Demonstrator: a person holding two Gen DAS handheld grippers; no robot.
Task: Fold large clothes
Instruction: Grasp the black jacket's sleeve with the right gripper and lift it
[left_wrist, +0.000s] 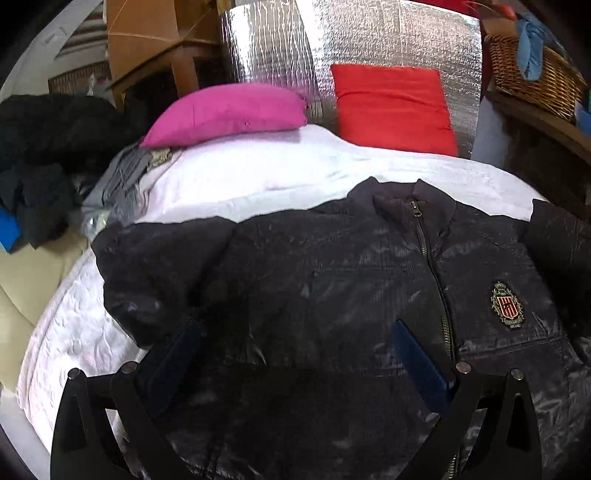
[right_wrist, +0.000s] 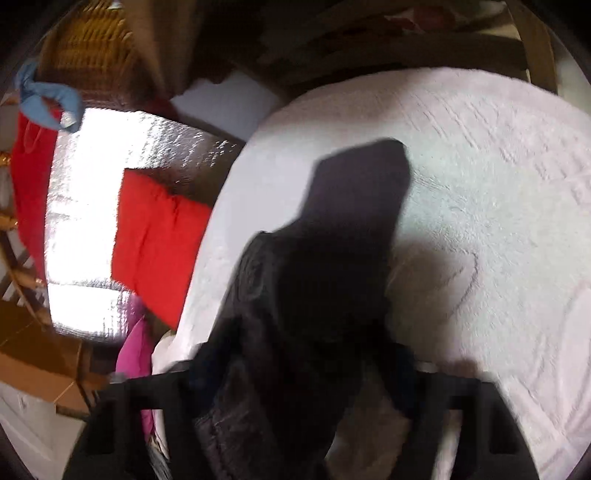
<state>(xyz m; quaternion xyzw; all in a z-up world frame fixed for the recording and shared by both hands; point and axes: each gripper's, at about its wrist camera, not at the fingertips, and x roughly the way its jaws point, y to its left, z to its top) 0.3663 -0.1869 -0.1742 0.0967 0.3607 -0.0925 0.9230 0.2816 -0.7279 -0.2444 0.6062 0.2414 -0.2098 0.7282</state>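
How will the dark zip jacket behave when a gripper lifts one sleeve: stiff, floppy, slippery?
Probably floppy: in the right wrist view the jacket sags from the right gripper. Its shiny shell looks slick, so it may slip. The puffy body suggests bulk more than weight.

A: Can any text, brand or number be read?

B: No legible wording is found in either view. One sign is seen: an embroidered crest (left_wrist: 506, 303) sewn on the chest of the dark jacket (left_wrist: 332, 280), just beside the zipper (left_wrist: 430, 258). A crown is shown above a shield with red and pale vertical stripes, framed in gold thread.

A: Is anything written on it?

B: A small banner is made out beneath the shield; lettering may be carried there, but it cannot be read.
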